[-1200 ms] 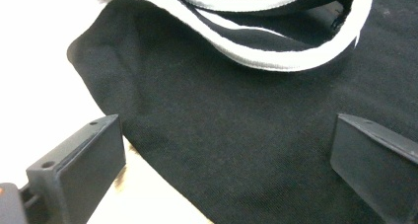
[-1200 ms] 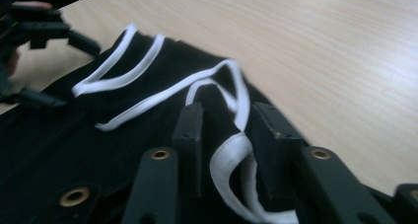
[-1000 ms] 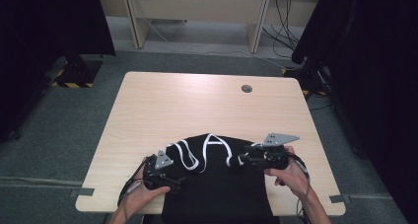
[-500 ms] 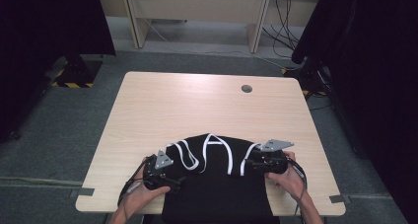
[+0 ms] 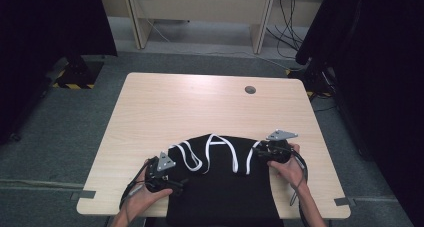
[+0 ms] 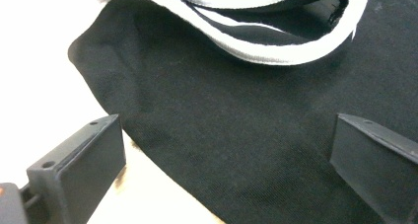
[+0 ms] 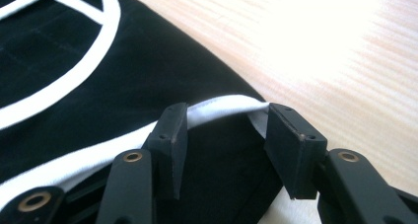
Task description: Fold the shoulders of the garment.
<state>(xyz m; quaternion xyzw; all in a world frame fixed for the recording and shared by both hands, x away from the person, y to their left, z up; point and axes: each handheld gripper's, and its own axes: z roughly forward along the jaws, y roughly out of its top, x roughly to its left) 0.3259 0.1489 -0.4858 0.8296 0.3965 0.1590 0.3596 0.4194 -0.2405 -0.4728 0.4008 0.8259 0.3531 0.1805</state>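
One black garment (image 5: 225, 187) with white-trimmed edges lies at the near edge of the tabletop (image 5: 200, 107), around the middle of that edge, its lower part hanging over it toward the person. White bands (image 5: 220, 154) loop across its upper part, where the cloth is bunched into folds; no brand, label or lettering can be read on it, and the white shapes are trim rather than writing. At its right upper corner, near the tabletop's right edge, the right tongs (image 7: 224, 135) stand with their jaws part way apart, a white-edged fold of the cloth (image 7: 226, 105) lying between them; the pads do not visibly press on it, and the jaws have just been opening a little. At the garment's left side, close to the near left corner of the tabletop, the left tongs (image 6: 222, 155) rest low over plain black cloth with their jaws wide apart, one above bare wood beside the hem, the other over the fabric. A small dark round hole (image 5: 250, 90) sits toward the far right of the tabletop.
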